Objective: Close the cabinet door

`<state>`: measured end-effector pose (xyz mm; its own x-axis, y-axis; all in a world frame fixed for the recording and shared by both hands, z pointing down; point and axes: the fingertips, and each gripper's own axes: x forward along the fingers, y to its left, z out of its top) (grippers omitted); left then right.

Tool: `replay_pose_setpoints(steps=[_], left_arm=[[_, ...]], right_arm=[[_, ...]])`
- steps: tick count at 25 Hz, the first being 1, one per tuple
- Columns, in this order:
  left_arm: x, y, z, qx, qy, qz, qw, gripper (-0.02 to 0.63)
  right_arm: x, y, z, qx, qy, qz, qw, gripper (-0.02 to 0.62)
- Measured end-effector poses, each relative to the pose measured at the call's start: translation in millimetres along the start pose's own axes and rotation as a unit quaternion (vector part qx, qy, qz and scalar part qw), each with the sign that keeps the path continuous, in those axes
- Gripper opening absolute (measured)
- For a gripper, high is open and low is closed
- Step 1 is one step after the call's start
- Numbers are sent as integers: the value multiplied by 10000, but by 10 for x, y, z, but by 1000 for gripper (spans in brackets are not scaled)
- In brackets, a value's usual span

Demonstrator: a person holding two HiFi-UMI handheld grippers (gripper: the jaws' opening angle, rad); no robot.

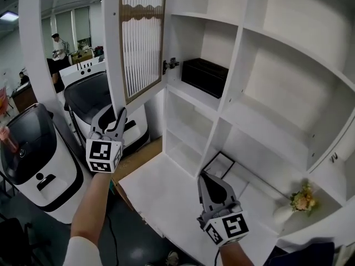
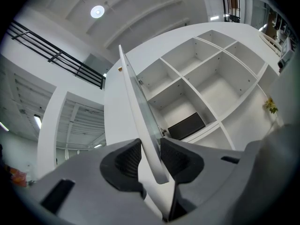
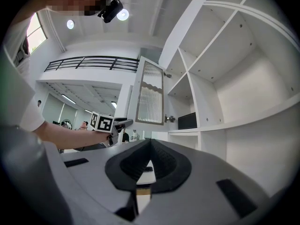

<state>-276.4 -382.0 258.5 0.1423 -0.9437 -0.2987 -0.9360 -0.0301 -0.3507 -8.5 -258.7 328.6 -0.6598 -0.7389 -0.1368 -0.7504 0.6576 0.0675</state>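
Note:
The cabinet door (image 1: pixel 141 37), a white frame around ribbed glass, stands swung open to the left of the white shelving (image 1: pixel 266 93). My left gripper (image 1: pixel 115 115) reaches up to the door's lower corner. In the left gripper view the door's edge (image 2: pixel 140 111) runs between the two pads, and both dark pads (image 2: pixel 129 161) press on it, so the left gripper (image 2: pixel 151 156) is shut on the door. My right gripper (image 1: pixel 206 177) hovers low over the white counter, shut and holding nothing. In the right gripper view, the right gripper (image 3: pixel 150 144) points toward the door (image 3: pixel 151 95).
A black box (image 1: pixel 205 75) sits on the shelf behind the door, beside the hinge (image 1: pixel 169 65). A framed picture (image 1: pixel 218 165) leans low in the shelving and a vase of flowers (image 1: pixel 299 201) stands at right. White-and-black machines (image 1: pixel 33 154) stand at left. A person (image 1: pixel 58 46) stands far behind.

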Motion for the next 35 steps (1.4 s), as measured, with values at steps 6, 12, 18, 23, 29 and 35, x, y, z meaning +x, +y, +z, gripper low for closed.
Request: replay_pose_setpoints(steps=[6, 12, 18, 23, 29, 35], left_arm=[[-37, -218, 97, -12, -83, -58, 9999, 112], [-37, -443, 193, 1, -147, -171, 9997, 110], [-39, -622, 261, -80, -212, -260, 9994, 110], [-11, -780, 315, -106, -281, -359, 9989, 110], [14, -933, 372, -121, -329, -451, 9984, 114], [45, -1085, 404, -69, -330, -533, 9980, 122]], right_arm=[[-172, -67, 61, -53, -24, -117, 9999, -2], [-328, -147, 91, -74, -38, -241, 9997, -2], [-472, -217, 101, -79, -44, -362, 9993, -2], [-556, -291, 116, -95, -31, -457, 9989, -2], [-641, -378, 123, -90, -44, -550, 9984, -2], [-677, -439, 110, -73, -58, -600, 9982, -2]])
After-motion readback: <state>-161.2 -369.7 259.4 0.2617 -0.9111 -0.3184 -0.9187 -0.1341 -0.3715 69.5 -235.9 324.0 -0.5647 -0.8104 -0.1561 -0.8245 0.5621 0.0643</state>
